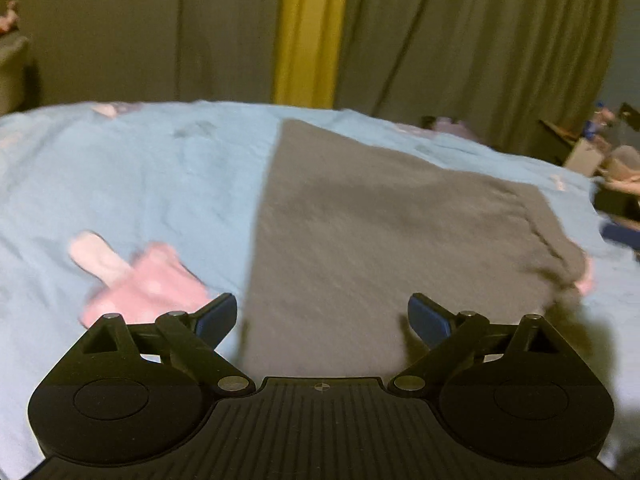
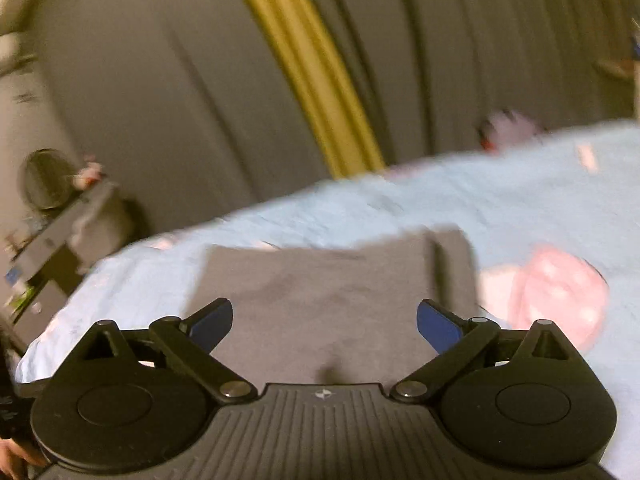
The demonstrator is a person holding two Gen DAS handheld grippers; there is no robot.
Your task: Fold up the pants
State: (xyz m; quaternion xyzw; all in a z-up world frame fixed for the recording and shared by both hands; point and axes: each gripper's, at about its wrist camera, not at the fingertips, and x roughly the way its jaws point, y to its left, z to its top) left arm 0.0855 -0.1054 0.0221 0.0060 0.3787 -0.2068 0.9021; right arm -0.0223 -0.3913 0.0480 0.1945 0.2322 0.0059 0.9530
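Observation:
Grey pants (image 1: 360, 240) lie flat and folded on a light blue bed sheet (image 1: 140, 168), filling the middle of the left wrist view. My left gripper (image 1: 322, 318) hovers over their near edge, open, its blue pads wide apart with nothing between them. In the right wrist view the same grey pants (image 2: 320, 292) appear as a compact folded block on the blue bed sheet (image 2: 520, 192). Above them my right gripper (image 2: 324, 326) is open too, holding nothing. Both views are blurred.
A pink spotted figure printed on the sheet (image 1: 144, 280) lies left of the pants and shows again (image 2: 556, 292) at their right. Grey curtains with a yellow strip (image 1: 308, 32) hang behind the bed. A cluttered shelf (image 2: 52, 232) stands at the bed's left, more clutter (image 1: 600, 152) at its right.

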